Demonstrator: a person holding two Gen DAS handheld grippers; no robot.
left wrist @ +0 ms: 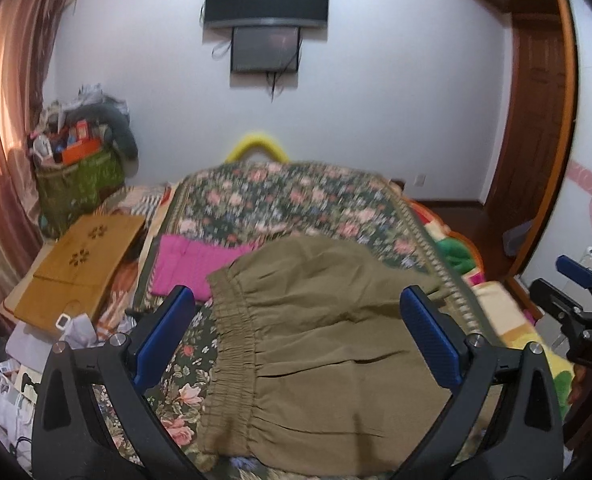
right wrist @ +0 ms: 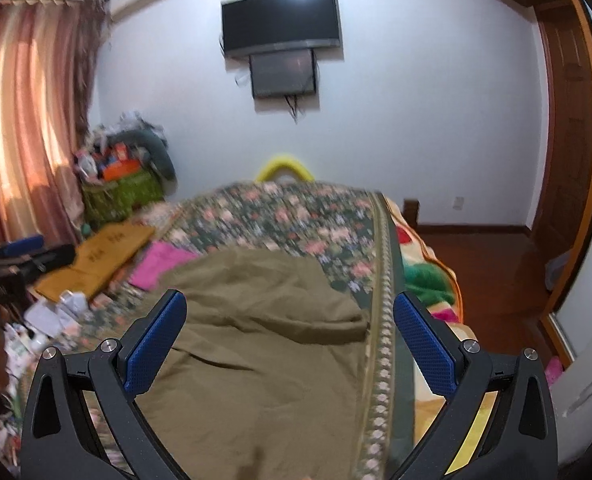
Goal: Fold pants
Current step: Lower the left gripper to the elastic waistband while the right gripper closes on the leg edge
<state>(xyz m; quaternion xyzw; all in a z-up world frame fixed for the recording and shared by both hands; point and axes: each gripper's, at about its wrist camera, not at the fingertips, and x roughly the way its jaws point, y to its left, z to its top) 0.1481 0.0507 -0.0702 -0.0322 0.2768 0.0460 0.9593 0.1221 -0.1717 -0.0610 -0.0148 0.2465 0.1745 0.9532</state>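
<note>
Olive-brown pants (left wrist: 320,320) lie folded on the floral bedspread (left wrist: 279,200), their elastic waistband (left wrist: 231,344) toward the left. My left gripper (left wrist: 298,300) is open and empty, held above the pants near the waistband. My right gripper (right wrist: 289,306) is open and empty above the right part of the pants (right wrist: 255,340). The right gripper also shows at the right edge of the left wrist view (left wrist: 576,288). The left gripper shows at the left edge of the right wrist view (right wrist: 15,256).
A pink cloth (left wrist: 191,264) lies on the bed beyond the waistband. A wooden lap tray (left wrist: 83,264) and papers (left wrist: 23,368) sit at the left. A green bag (left wrist: 79,184) stands in the corner. A colourful blanket (right wrist: 428,280) hangs off the bed's right edge.
</note>
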